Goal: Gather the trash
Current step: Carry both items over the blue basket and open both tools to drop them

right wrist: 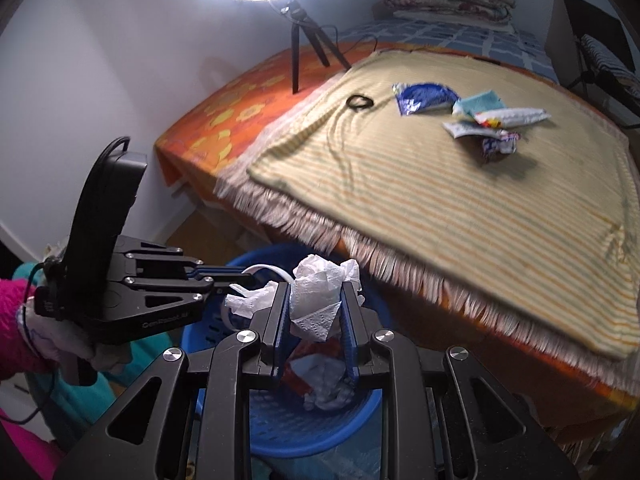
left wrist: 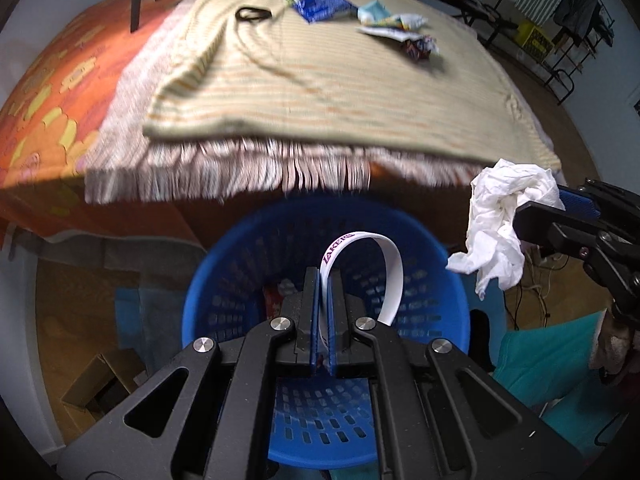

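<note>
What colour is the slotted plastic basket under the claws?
Blue. The slotted plastic basket shows best in the left wrist view.

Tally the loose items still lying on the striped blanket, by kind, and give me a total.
Wrappers and packets: 5, namely the blue foil wrapper, the teal packet, the long white packet, the flat white sachet and the crumpled dark wrapper.
Black hair ties: 1, the black hair tie.
Total: 6. The pile overlaps and is blurred, so the wrapper count is approximate.

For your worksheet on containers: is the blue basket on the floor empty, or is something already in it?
Not empty. Down inside the blue basket, the right wrist view shows crumpled white paper and a reddish wrapper.
</note>
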`<state>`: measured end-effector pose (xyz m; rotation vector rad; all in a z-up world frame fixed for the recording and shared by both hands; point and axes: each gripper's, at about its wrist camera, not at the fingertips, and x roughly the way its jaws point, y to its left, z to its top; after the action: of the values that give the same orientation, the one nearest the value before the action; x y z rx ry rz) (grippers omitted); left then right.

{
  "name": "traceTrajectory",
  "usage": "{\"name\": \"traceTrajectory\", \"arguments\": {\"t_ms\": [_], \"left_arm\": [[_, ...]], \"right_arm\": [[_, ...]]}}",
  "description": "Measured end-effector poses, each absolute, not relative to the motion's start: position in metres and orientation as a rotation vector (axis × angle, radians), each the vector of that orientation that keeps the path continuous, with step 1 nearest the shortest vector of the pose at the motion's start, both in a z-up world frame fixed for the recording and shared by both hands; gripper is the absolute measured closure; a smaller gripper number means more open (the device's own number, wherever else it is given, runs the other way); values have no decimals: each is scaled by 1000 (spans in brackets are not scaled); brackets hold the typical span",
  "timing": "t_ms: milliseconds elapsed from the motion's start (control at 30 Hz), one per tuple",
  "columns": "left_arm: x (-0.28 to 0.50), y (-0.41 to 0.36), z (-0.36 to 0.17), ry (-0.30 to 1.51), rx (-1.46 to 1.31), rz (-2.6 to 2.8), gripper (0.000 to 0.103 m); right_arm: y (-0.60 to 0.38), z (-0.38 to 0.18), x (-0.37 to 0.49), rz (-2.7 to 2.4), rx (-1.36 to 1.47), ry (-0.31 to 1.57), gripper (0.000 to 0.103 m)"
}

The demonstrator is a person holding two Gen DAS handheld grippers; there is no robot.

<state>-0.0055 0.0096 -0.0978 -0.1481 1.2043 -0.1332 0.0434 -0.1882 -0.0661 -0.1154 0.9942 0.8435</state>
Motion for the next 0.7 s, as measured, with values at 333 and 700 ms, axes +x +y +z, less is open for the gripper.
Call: {"name": "traceTrajectory", "arguments": {"t_ms": [333,700], "left_arm": [[-8,5,-124,1277,-140,-121,102],[-8,-3,-133,1302,-106,-117,102]], "right_arm": [[-185,-101,32,867,-137,1085,80],[-177,-117,23,880,-174,1122,79]]}}
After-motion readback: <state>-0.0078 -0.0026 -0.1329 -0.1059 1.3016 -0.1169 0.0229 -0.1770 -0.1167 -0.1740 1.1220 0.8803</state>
